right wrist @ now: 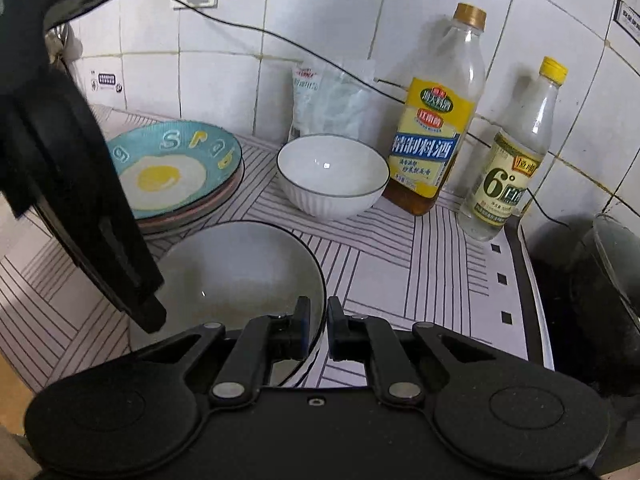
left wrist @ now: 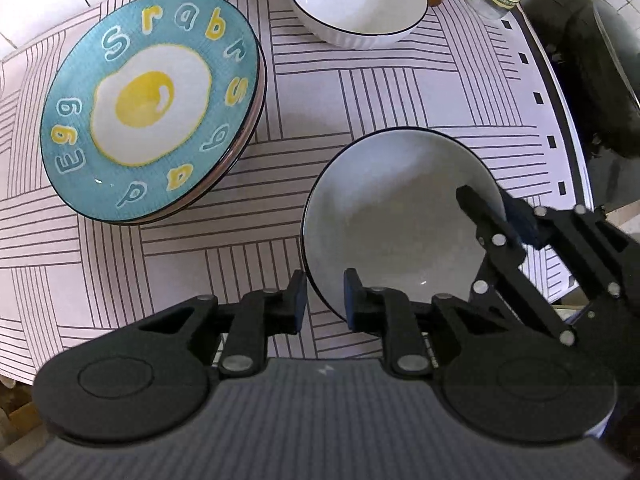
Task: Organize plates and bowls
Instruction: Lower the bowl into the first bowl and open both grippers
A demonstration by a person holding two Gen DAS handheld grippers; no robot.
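1. Left wrist view: The left hand-held gripper [left wrist: 325, 300] looks straight down at the table [left wrist: 400, 92]. Its two fingers sit on each side of the rim of the near bowl [left wrist: 384, 216], one outside and one inside. There looks to be a small gap at the pads, so I judge it is not squeezing the rim.
2. The right hand-held gripper [left wrist: 486, 208] comes in from the right and pinches the far side of that same rim.
3. The plate stack [left wrist: 148, 100] looks tidy. The top plate is blue, round and shiny, with a fried egg and puffy letters painted on it. Pink rims peek out under it.
4. The far bowl [left wrist: 356, 4] stands alone near the wall. It is white, with a thin dark rim and ribbed sides.
5. Right wrist view: The right hand-held gripper [right wrist: 319, 332] is clamped tight on the thin rim of the near bowl [right wrist: 240, 272], which rests on the striped table cover [right wrist: 400, 264]. The bowl is smooth, shiny and wide.
6. The left hand-held gripper [right wrist: 152, 316] reaches down at the bowl's left edge.
7. I think the plates are done. The two bowls are well apart, so stacking them is probably what is left.
8. Two tall clear bottles [right wrist: 436, 120] stand behind them.
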